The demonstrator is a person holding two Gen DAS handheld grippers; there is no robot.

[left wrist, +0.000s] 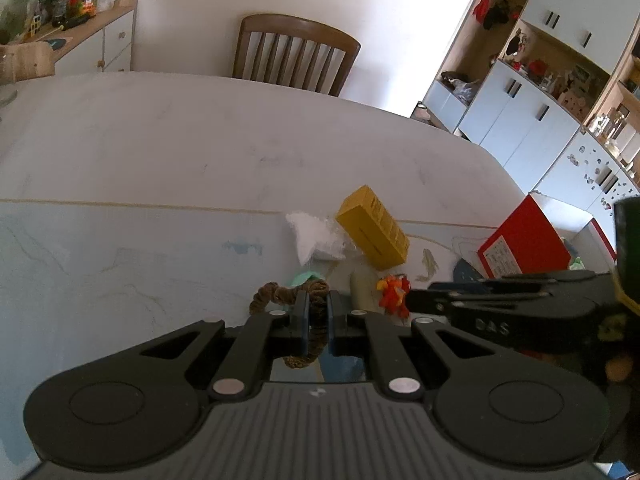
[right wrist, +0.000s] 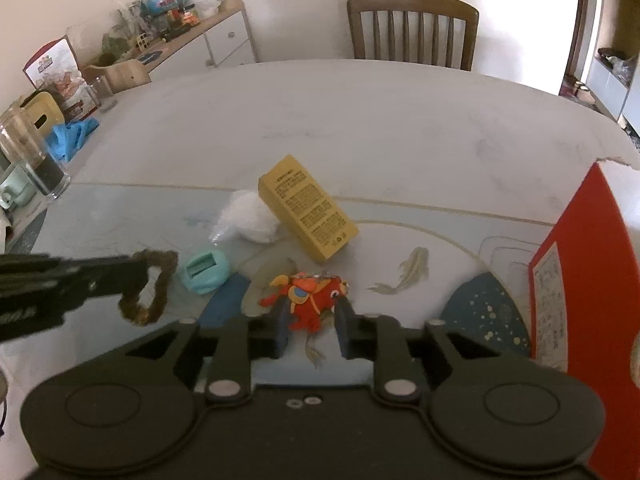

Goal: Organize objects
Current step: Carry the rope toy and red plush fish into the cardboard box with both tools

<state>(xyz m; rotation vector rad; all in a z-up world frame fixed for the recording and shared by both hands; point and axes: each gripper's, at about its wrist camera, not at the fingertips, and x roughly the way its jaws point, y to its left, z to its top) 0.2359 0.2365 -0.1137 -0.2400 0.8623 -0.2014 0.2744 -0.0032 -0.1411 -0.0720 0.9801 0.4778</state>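
Table (right wrist: 360,120): white top, pale blue printed mat over the near half. Wooden chair (right wrist: 412,32) at its far edge.

Red box (right wrist: 576,264) stands open at the table's right edge; only a bit of its inside shows, in the left wrist view, contents not readable.

Yellow carton (right wrist: 308,208) lies tilted mid-table on the mat's far edge, leaning onto a white crumpled bag (right wrist: 248,220) on its left.

Glass jar (right wrist: 28,156) at the left edge, dark stuff in its lower part. Just beside it, a blue cloth (right wrist: 72,136).

Teal dispenser (right wrist: 204,272) on the mat, left of centre, slot up, nothing visible inside.

Left gripper (left wrist: 316,312): clenched on a brown fuzzy loop (left wrist: 280,294), loop lifted clear of the mat, hanging between the pads.

Right gripper (right wrist: 312,324): jaws closed in on the red-orange plush fish (right wrist: 308,296), gripping its near end. Fish sits near the mat's middle, near the yellow carton's front corner, partly on a pale flat piece (right wrist: 264,272).
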